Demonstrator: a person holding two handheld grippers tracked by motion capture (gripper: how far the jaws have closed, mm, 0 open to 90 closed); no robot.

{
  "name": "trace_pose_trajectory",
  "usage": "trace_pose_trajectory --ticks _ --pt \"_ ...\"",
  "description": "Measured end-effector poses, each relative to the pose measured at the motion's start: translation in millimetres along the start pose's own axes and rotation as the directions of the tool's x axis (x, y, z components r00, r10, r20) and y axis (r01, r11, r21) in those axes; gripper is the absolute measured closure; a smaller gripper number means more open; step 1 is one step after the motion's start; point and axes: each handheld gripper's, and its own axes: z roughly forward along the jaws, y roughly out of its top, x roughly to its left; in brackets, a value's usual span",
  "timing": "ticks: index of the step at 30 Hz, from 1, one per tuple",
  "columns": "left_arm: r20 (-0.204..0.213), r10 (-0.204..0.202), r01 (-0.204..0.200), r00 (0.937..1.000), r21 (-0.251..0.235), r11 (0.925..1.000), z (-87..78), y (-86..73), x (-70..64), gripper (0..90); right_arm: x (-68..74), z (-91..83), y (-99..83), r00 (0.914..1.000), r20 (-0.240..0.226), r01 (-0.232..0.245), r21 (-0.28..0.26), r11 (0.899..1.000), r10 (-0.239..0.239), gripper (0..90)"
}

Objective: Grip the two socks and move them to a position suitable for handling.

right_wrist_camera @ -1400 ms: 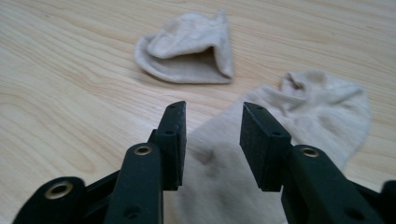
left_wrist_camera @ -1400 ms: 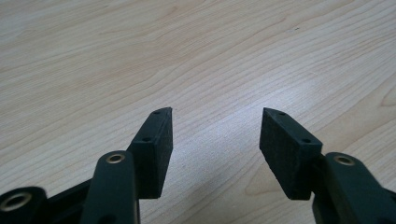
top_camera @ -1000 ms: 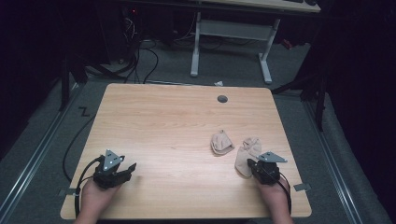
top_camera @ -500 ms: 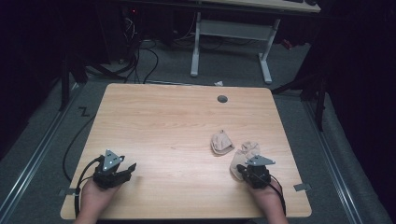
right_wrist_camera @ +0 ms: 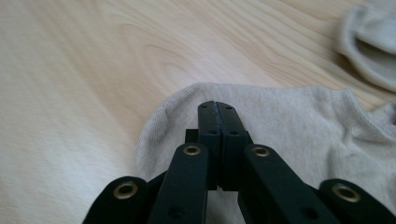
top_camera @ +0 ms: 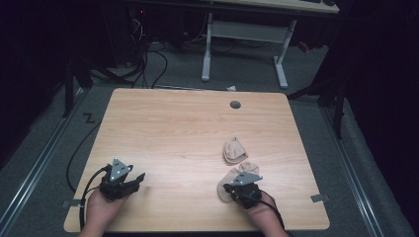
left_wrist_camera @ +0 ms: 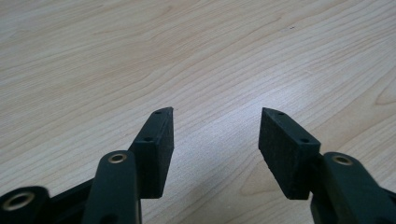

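At the near edge of the light wooden counter (top_camera: 178, 128) the person holds both tools. The left gripper (left_wrist_camera: 215, 135) rests over bare wood at the near left, its jaws spread wide with nothing between them. The right gripper (right_wrist_camera: 218, 109) is at the near right, on top of the nearer beige ankle sock (right_wrist_camera: 299, 126). Its jaws are pressed fully together, and I cannot tell whether a fold of the cloth is pinched between the tips or whether they only lie on it. In the high view this sock (top_camera: 228, 180) lies flat, partly under the right gripper (top_camera: 232, 189).

A little farther away, near but apart, lies the second beige ankle sock (top_camera: 234, 150), bunched up. Farther still there is a round grey cable hole (top_camera: 235, 104) near the far edge.

I judge the work to be at its start: the two socks are not yet joined or folded, and the farther sock is untouched.
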Motion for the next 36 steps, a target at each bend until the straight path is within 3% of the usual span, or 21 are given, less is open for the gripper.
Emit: trace_pose_trajectory --ticks 2,4,7,12,14,16,19,22,24,28,32,36 --pt "0.003 0.001 -0.001 1.0000 0.000 1.0000 -0.3 0.1 -0.3 46.8 6.0 0.6 3.9 0.9996 -0.006 0.028 -0.001 1.000 -0.028 90.0" --pt "0.004 0.003 -0.003 1.0000 -0.001 1.0000 -0.7 0.0 -0.5 46.8 3.5 -6.3 7.4 0.9994 0.018 0.029 -0.036 0.999 -0.028 90.0" --pt "0.006 0.004 -0.004 1.0000 -0.006 1.0000 -0.6 0.0 -0.7 46.8 -15.6 -21.2 6.8 0.9959 0.086 -0.020 -0.087 0.996 0.028 90.0" --pt "0.016 0.014 -0.013 0.9998 -0.007 0.9999 0.2 1.4 -3.9 46.8 -55.3 -29.4 -8.5 0.9724 0.208 -0.093 -0.074 0.993 0.106 90.0" --pt "0.022 0.027 -0.027 0.9994 -0.011 0.9996 0.0 2.2 -7.2 47.9 -65.7 -28.7 -12.9 0.9672 0.214 -0.126 -0.065 0.990 0.137 90.0" --pt "0.028 0.046 -0.046 0.9986 -0.009 0.9989 -0.2 3.3 -11.2 48.3 -70.3 -26.5 -15.8 0.9676 0.198 -0.147 -0.058 0.987 0.156 90.0" --pt "0.039 0.059 -0.059 0.9975 -0.010 0.9982 0.9 4.1 -17.4 49.1 -67.5 -20.7 -18.0 0.9716 0.186 -0.145 -0.020 0.989 0.146 90.0" --pt "0.084 0.063 -0.061 0.9944 -0.025 0.9978 0.0 5.0 -24.9 54.7 -62.3 -18.7 -20.0 0.9760 0.169 -0.138 -0.005 0.990 0.137 90.0" --pt "0.132 0.058 -0.054 0.9895 -0.038 0.9978 -0.2 7.2 -33.7 59.7 -58.5 -18.8 -19.8 0.9787 0.158 -0.133 -0.002 0.991 0.131 90.0" --pt "0.220 0.083 -0.075 0.9719 -0.044 0.9962 2.6 13.7 -62.5 69.4 -50.6 -16.7 -17.1 0.9836 0.141 -0.114 0.004 0.993 0.112 90.0" --pt "0.261 0.131 -0.125 0.9564 -0.041 0.9914 7.4 19.1 -93.1 75.5 -43.5 -13.5 -13.3 0.9877 0.121 -0.102 0.008 0.995 0.100 90.0" --pt "0.289 0.135 -0.126 0.9478 -0.051 0.9907 11.5 22.3 -114.7 83.8 -36.1 -9.0 -10.5 0.9903 0.097 -0.100 -0.004 0.995 0.100 90.0"
